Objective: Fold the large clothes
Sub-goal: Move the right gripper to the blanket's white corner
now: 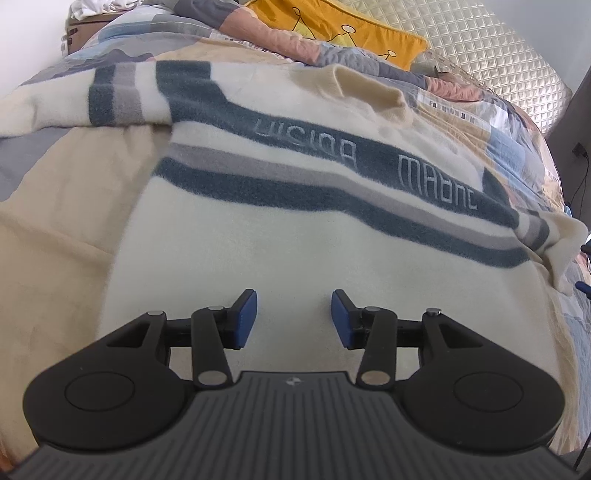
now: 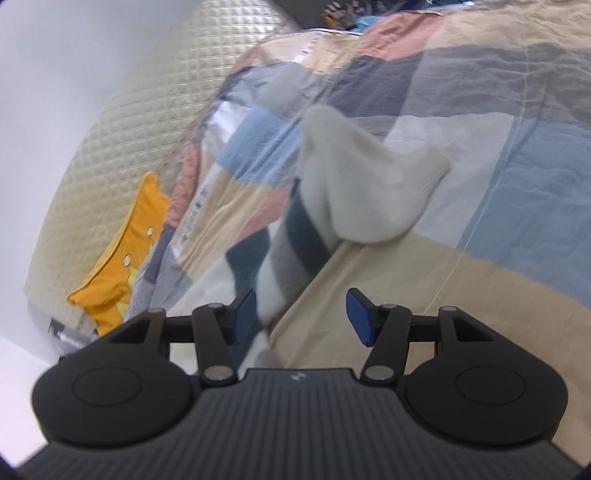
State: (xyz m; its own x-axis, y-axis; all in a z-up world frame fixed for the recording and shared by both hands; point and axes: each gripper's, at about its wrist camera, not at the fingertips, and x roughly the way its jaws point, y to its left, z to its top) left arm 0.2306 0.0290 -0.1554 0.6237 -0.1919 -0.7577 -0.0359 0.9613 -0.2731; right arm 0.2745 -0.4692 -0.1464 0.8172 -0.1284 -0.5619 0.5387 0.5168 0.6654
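A cream sweater (image 1: 280,236) with dark teal and grey stripes and lettering lies spread flat on the bed, collar at the far side. My left gripper (image 1: 294,319) is open and empty just above its lower body panel. One striped sleeve (image 1: 122,98) stretches out to the left. The other sleeve (image 2: 332,192), with a crumpled cream cuff, lies on the patchwork cover in the right wrist view. My right gripper (image 2: 300,316) is open and empty over that sleeve's near end, its left pad (image 2: 243,314) next to the fabric.
A patchwork bed cover (image 2: 498,155) in beige, blue, grey and pink lies under the sweater. An orange pillow (image 1: 354,29) and a quilted cream headboard (image 1: 498,48) are at the far end. A cable (image 1: 580,177) hangs at the right of the bed.
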